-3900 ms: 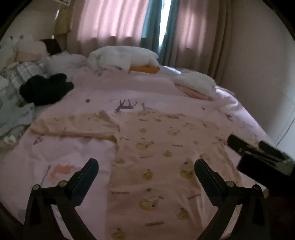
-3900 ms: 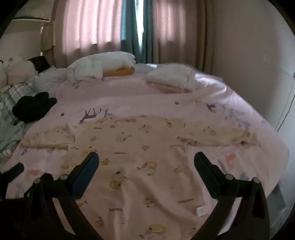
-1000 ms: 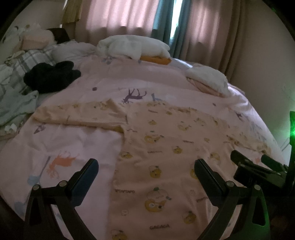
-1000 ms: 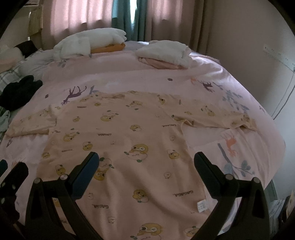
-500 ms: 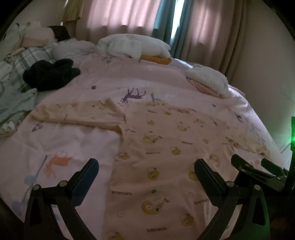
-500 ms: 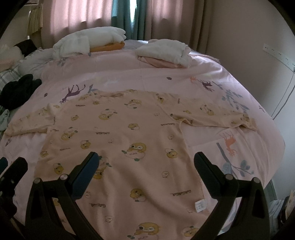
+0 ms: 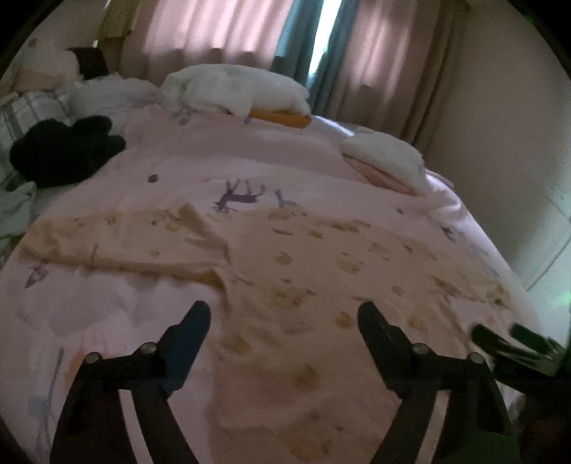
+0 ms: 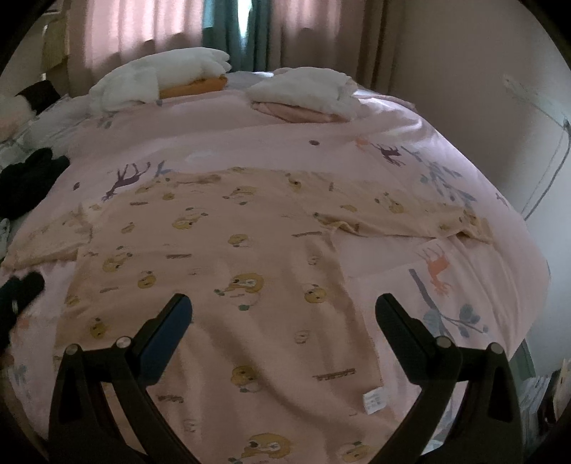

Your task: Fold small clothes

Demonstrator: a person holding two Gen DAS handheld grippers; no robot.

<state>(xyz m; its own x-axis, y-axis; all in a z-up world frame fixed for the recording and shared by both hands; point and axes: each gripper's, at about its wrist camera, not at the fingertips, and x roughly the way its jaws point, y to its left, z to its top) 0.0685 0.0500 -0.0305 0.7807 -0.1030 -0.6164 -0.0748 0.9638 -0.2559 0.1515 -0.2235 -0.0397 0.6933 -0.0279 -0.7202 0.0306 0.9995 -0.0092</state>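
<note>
A small peach long-sleeved top with yellow cartoon prints lies spread flat on the pink bed cover, its sleeves out to both sides. My left gripper hovers over the top's left side below the armpit; its jaws are closing, and nothing is pinched between them. Open and empty, my right gripper hangs above the lower middle of the top. A white care label shows near the hem. The right gripper's tips appear at the left wrist view's right edge.
A black garment lies at the bed's left. White bedding on an orange pillow and a white-and-pink folded pile sit at the head. Curtains and a wall border the bed.
The left gripper has moved forward and slightly down over the top, and its jaws have come closer together. The right gripper has stayed almost still.
</note>
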